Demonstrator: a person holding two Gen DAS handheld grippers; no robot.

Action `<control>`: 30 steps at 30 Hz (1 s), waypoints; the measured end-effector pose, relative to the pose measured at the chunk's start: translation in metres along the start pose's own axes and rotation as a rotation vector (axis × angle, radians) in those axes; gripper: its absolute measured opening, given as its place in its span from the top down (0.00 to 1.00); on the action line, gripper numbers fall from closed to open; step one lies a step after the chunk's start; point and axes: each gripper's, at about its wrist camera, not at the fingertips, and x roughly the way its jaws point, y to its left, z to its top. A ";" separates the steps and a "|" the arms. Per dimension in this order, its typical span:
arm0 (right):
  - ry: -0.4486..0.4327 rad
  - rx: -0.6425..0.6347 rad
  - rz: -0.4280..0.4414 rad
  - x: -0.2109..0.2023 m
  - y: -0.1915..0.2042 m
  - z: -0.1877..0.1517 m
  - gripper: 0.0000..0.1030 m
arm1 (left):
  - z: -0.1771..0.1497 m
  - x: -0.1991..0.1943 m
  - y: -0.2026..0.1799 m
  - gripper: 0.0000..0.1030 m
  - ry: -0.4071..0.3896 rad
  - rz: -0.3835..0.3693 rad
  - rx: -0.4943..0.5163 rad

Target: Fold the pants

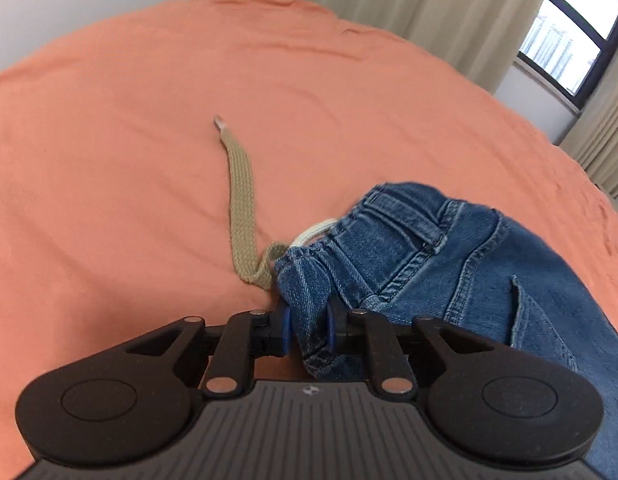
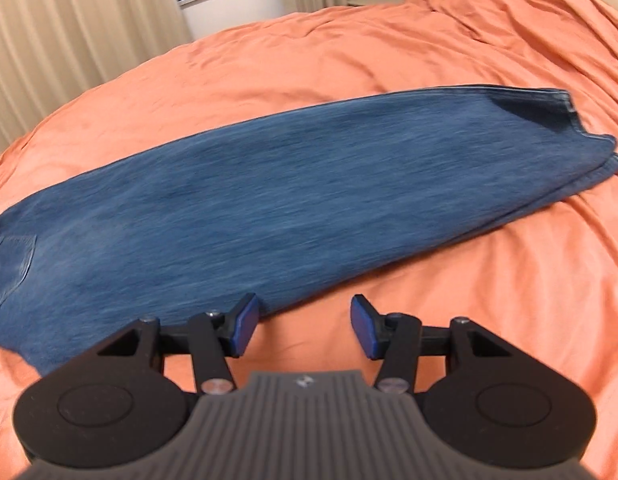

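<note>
- The left gripper [image 1: 307, 330] pinches a bunched fold of the jeans [image 1: 449, 256] at the waistband.
- The right gripper [image 2: 305, 326] gapes wide, holding nothing, at the jeans' near edge.
- Jeans lie lengthwise across the orange bed [image 2: 489, 264].
- A tan drawstring [image 1: 239, 196] trails toward the bed's far edge.

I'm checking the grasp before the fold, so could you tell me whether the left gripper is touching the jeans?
Touching. The left wrist view shows the left gripper shut on the jeans, with a bunched bit of waistband denim pinched between its blue pads.
</note>
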 end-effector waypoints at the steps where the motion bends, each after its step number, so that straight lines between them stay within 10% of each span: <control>1: -0.004 -0.002 -0.008 -0.001 -0.006 0.002 0.54 | 0.000 -0.003 -0.001 0.79 -0.001 0.008 0.014; 10: -0.052 0.062 -0.110 -0.012 -0.094 0.038 0.54 | 0.015 -0.072 -0.036 0.41 -0.163 0.153 0.197; 19: -0.113 0.374 -0.187 0.004 -0.245 0.089 0.65 | -0.009 -0.081 -0.119 0.41 -0.108 -0.014 0.293; 30: -0.160 0.705 -0.059 0.049 -0.370 0.114 0.73 | -0.049 -0.037 -0.141 0.43 -0.017 0.071 0.300</control>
